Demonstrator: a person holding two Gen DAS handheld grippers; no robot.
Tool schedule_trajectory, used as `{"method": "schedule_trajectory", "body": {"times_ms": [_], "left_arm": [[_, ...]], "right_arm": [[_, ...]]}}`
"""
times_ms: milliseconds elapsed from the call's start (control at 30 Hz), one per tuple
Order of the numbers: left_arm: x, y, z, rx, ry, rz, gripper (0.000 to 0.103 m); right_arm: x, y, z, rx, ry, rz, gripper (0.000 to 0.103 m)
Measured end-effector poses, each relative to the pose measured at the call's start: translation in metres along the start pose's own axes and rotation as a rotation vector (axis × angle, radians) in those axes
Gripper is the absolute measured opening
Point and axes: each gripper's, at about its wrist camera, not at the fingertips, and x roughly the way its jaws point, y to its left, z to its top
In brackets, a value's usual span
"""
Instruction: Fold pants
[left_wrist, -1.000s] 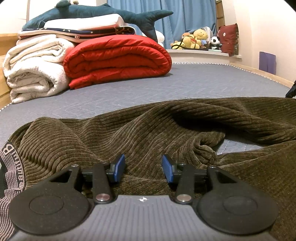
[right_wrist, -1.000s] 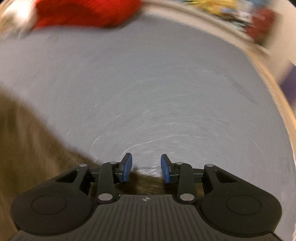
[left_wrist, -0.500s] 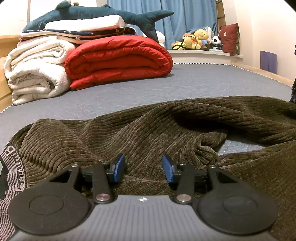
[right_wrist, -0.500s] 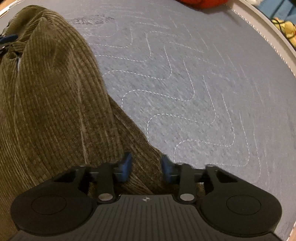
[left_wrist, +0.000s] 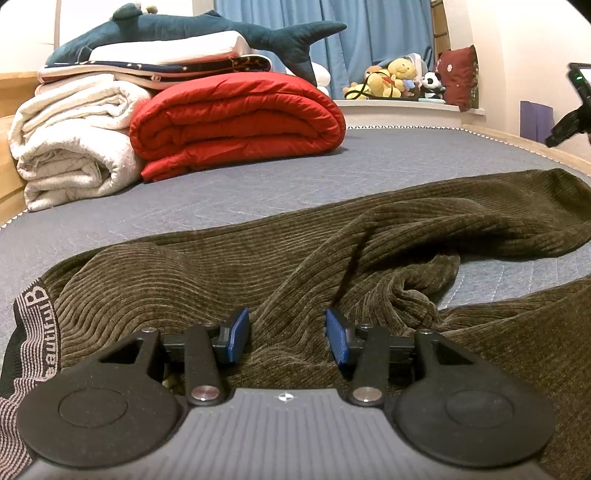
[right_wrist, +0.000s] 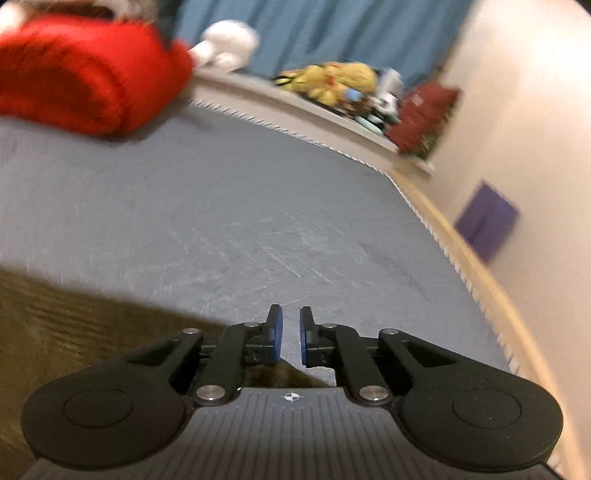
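Left gripper (left_wrist: 286, 334): jaws apart, low over the waist end of the pants (left_wrist: 332, 258), nothing pinched; cloth lies under the blue pads (left_wrist: 236, 334). Right gripper (right_wrist: 290, 338): jaws opening, narrow gap, nothing between them; view is motion-blurred, the pants' edge (right_wrist: 74, 332) sits below and to its left.

Pants: brown corduroy, rumpled across the near part of the grey mattress (left_wrist: 369, 177), legs trailing right, waistband (left_wrist: 33, 332) at near left.

Far left: red quilt (left_wrist: 236, 118), white blanket roll (left_wrist: 70, 140), plush shark (left_wrist: 207, 29) on top. Far right: stuffed toys (left_wrist: 391, 79) on the ledge.
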Motion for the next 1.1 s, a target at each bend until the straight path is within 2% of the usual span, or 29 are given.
{"method": "schedule_trajectory", "body": {"times_ms": [100,233,367,467,533,567,600,700,867,933,967,1000,1033,1100], "left_arm": [[0.0,0.0,0.0,0.001,-0.002,0.001,0.052],[-0.001,-0.001,0.0,0.004,-0.003,0.004,0.052],[-0.001,-0.002,0.0,0.006,-0.003,0.006,0.052],[-0.001,-0.002,0.0,0.006,-0.002,0.005,0.052],[-0.001,-0.002,0.0,0.006,-0.003,0.006,0.052],[-0.001,-0.002,0.0,0.006,-0.003,0.006,0.052],[-0.001,-0.001,0.0,0.006,-0.003,0.005,0.052],[-0.001,-0.002,0.0,0.005,-0.003,0.006,0.052],[-0.001,-0.002,0.0,0.005,-0.002,0.006,0.052],[-0.001,-0.002,0.0,0.005,-0.002,0.006,0.052],[-0.001,-0.002,0.0,0.005,-0.002,0.006,0.052],[-0.001,-0.002,0.0,0.006,-0.002,0.006,0.052],[-0.001,-0.002,0.0,0.006,-0.002,0.007,0.052],[-0.002,-0.002,0.0,0.006,-0.003,0.007,0.052]], "right_arm": [[-0.011,-0.06,-0.017,0.238,0.013,-0.023,0.026],[-0.021,-0.129,-0.067,0.551,0.071,-0.047,0.028],[-0.019,-0.151,-0.125,0.727,0.183,0.003,0.032],[-0.012,-0.151,-0.142,0.783,0.242,-0.008,0.042],[-0.009,-0.136,-0.145,0.781,0.24,0.018,0.042],[-0.01,-0.128,-0.139,0.744,0.234,0.003,0.039],[-0.009,-0.123,-0.135,0.708,0.228,-0.001,0.012],[-0.023,-0.125,-0.113,0.675,0.156,-0.026,0.011],[-0.09,-0.142,-0.05,0.658,-0.146,0.034,0.011],[-0.114,-0.139,-0.044,0.625,-0.213,0.015,0.011],[-0.119,-0.142,-0.05,0.62,-0.206,-0.009,0.011],[-0.123,-0.14,-0.06,0.611,-0.162,-0.053,0.011],[-0.119,-0.139,-0.074,0.603,-0.095,-0.096,0.011],[-0.094,-0.14,-0.109,0.597,0.092,-0.15,0.011]]}}
